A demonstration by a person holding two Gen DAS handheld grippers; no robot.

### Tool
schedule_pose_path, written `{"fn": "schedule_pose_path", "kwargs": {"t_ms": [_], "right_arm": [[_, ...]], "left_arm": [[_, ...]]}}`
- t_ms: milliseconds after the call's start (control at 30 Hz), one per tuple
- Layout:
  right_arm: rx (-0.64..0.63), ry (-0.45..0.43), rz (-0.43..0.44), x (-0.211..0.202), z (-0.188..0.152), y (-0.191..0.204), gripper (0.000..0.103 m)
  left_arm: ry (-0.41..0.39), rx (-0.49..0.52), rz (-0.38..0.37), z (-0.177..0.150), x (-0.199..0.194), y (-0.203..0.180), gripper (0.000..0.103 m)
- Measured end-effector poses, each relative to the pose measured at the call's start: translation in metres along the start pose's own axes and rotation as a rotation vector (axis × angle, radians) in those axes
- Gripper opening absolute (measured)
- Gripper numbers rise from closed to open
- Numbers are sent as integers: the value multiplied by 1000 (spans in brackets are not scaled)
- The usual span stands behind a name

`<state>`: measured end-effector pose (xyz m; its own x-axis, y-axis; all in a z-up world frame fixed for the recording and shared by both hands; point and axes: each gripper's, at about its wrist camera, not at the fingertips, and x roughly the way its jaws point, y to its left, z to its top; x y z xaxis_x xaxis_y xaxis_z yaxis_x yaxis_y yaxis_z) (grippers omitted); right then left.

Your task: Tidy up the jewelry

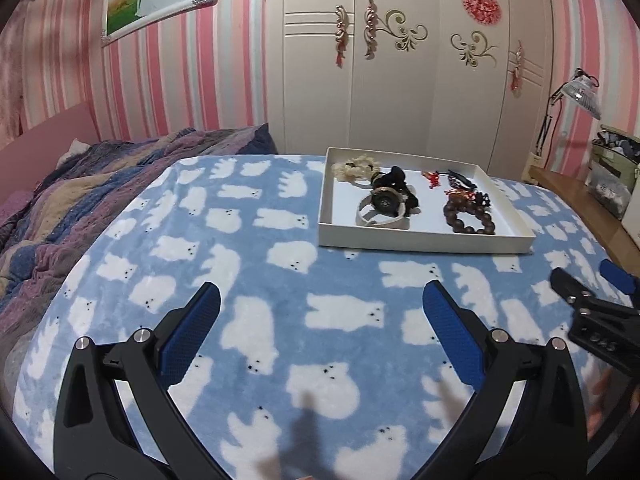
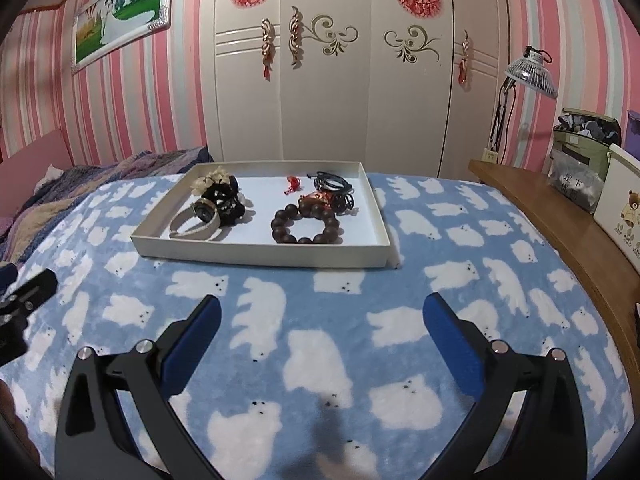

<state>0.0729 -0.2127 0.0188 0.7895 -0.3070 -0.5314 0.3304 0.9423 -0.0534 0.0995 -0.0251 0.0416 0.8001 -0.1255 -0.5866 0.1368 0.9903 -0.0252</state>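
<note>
A shallow white tray (image 1: 424, 243) (image 2: 260, 254) lies on a blue blanket with white bears. It holds a brown bead bracelet (image 1: 468, 216) (image 2: 306, 225), a watch on a pale strap (image 1: 382, 208) (image 2: 198, 220), a black hair tie (image 1: 394, 178) (image 2: 228, 200), a cream flower piece (image 1: 354, 168) (image 2: 208, 180), a small red charm (image 1: 433, 179) (image 2: 293, 182) and black cords (image 1: 462, 179) (image 2: 334, 182). My left gripper (image 1: 320, 296) hovers open over the blanket, short of the tray, holding nothing. My right gripper (image 2: 320, 306) is open too, in front of the tray.
A striped purple quilt (image 1: 80, 200) is bunched at the left. A wooden ledge (image 2: 568, 236) with bags and a box runs along the right, with a lamp (image 2: 530, 74) behind. A white wardrobe (image 2: 340, 80) stands beyond the bed. The right gripper's body (image 1: 592, 312) shows at the left view's right edge.
</note>
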Motion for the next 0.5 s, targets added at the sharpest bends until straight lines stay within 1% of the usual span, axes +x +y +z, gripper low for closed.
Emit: {"fn": "schedule_pose_path", "kwargs": {"t_ms": [167, 500], "right_arm": [[-5, -10, -16, 0, 0, 2, 101], [-12, -42, -21, -6, 0, 3, 101]], "left_arm": [[3, 4, -28, -2, -1, -2, 100], [-2, 13, -28, -5, -2, -6, 100]]}}
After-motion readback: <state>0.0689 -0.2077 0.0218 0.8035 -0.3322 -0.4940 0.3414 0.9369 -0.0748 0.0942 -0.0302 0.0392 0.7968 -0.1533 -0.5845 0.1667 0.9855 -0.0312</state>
